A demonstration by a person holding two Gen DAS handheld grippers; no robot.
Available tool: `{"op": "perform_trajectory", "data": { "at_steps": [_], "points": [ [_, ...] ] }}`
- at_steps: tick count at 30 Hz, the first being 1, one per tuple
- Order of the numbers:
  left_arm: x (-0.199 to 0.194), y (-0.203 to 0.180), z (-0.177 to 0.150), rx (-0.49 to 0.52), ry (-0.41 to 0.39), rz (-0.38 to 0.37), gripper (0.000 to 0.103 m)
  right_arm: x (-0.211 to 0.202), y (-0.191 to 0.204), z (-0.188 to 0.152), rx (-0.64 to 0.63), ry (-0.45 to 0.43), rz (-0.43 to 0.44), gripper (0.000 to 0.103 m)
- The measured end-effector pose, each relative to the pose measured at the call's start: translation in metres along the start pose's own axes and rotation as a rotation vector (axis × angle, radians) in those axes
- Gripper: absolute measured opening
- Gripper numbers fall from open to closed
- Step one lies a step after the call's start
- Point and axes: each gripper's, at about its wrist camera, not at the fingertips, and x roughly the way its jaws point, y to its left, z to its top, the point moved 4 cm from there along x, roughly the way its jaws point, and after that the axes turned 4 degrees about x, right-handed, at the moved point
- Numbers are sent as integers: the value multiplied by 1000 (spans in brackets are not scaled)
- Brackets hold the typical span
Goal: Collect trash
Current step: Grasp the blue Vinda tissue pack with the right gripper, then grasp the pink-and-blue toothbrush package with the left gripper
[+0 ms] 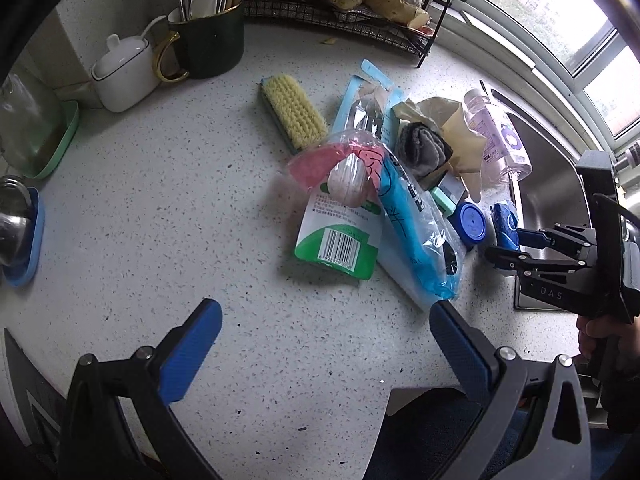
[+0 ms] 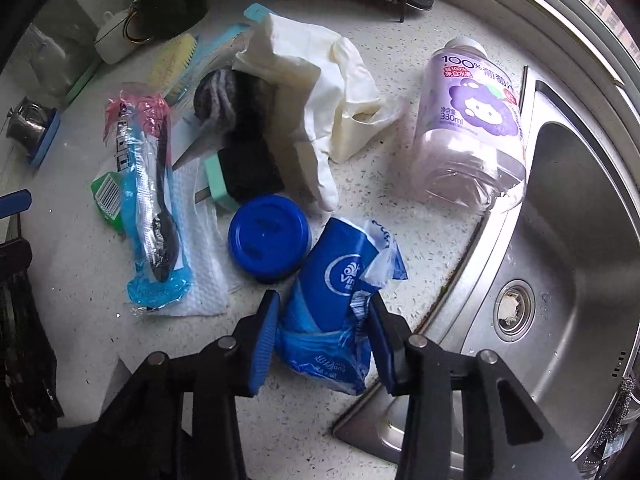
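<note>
A pile of trash lies on the speckled counter (image 1: pixel 160 200). My right gripper (image 2: pixel 324 308) has its blue fingers on either side of a blue tissue wrapper (image 2: pixel 336 280), touching it; it also shows in the left wrist view (image 1: pixel 505 220). Beside it are a blue lid (image 2: pixel 268 238), an empty pink bottle (image 2: pixel 472 124), a white glove (image 2: pixel 316 80), a clear bag with a spoon (image 2: pixel 152 200) and a green-white pouch (image 1: pixel 340 240). My left gripper (image 1: pixel 326 320) is open and empty, hovering over bare counter in front of the pile.
A steel sink (image 2: pixel 560 260) lies right of the pile. A yellow scrub brush (image 1: pixel 294 110), a green mug of utensils (image 1: pixel 210 40), a white sugar pot (image 1: pixel 124 72) and a wire rack (image 1: pixel 360 8) stand behind. A green sponge (image 2: pixel 236 172) sits in the pile.
</note>
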Motion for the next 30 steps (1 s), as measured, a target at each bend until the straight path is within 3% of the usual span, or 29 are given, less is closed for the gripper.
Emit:
{"op": "perform_trajectory", "data": {
  "at_steps": [11,13,16,21,27,30],
  "points": [
    [17,-20,30,-110,19,-137,103,-45,-10,-21,103,-76,9,39],
    [25,-22,36,-115,29,-129,102,-46,-18,-27,126,-77,5,39],
    [36,-27,45,-100,45,-118,91,-44,-31,-37,162,-77,-2,39],
    [58,-35,54,-92,76,-129,84,-42,-37,-44,200,-71,-1,39],
    [74,-43,61,-39,92,-66,68,-39,-37,-44,210,-65,-10,39],
    [75,-47,65,-11,92,-64,50,-38,-38,-45,217,-64,-8,39]
  ]
}}
